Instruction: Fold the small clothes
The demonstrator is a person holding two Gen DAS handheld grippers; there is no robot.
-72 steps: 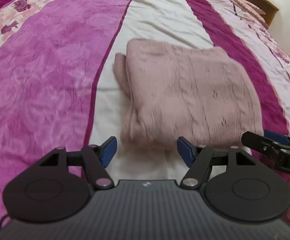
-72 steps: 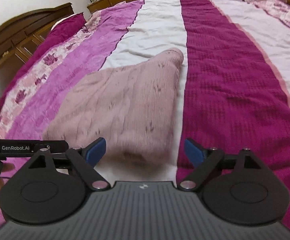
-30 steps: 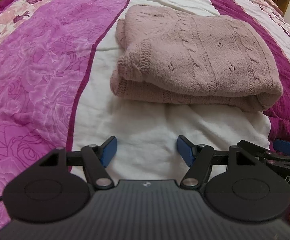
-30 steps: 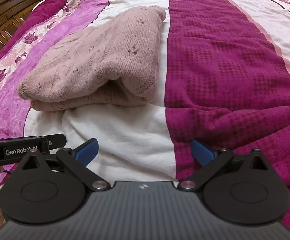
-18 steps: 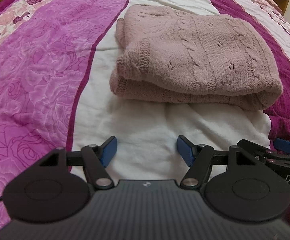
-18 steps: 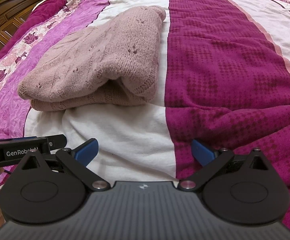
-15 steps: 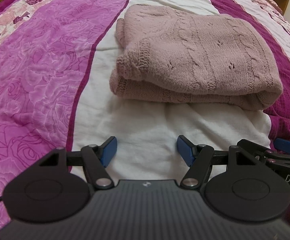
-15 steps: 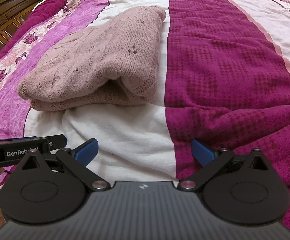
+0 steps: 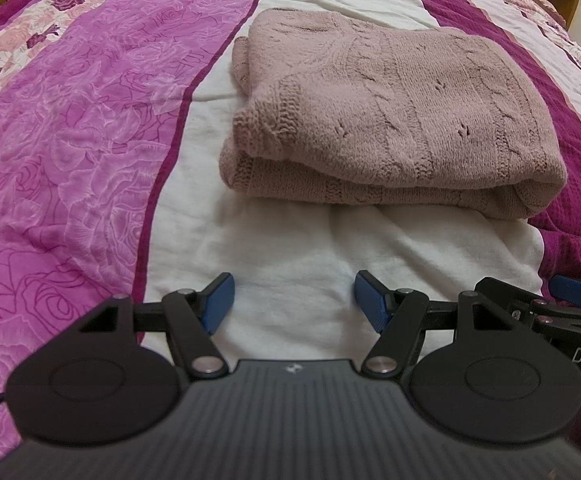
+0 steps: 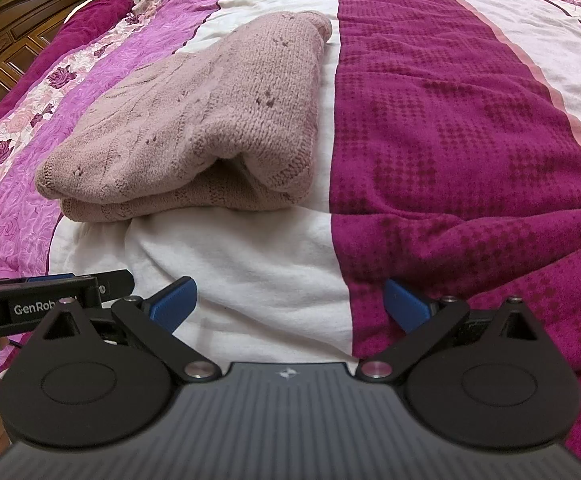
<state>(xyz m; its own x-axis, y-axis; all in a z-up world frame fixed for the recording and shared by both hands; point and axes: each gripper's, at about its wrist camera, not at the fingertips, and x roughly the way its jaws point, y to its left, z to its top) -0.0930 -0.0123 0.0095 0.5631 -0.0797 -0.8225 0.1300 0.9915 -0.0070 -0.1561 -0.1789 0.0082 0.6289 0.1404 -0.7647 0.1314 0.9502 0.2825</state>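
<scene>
A dusty-pink knitted sweater (image 9: 394, 112) lies folded in a thick rectangle on the white stripe of the bedspread; it also shows in the right wrist view (image 10: 210, 124). My left gripper (image 9: 293, 305) is open and empty, low over the white stripe, a short way in front of the sweater's near edge. My right gripper (image 10: 288, 306) is open and empty, beside the left one, near the sweater's right front corner. Neither touches the sweater.
The bed is covered by a striped bedspread (image 9: 62, 140) in pink, white and dark magenta (image 10: 450, 120). A wooden headboard (image 10: 18, 40) stands at the far left of the right wrist view. The right gripper's body (image 9: 562, 316) shows at the left view's lower right.
Since 2.4 s ago both grippers dropped lower and drew back from the sweater. Over the last second nothing has visibly moved.
</scene>
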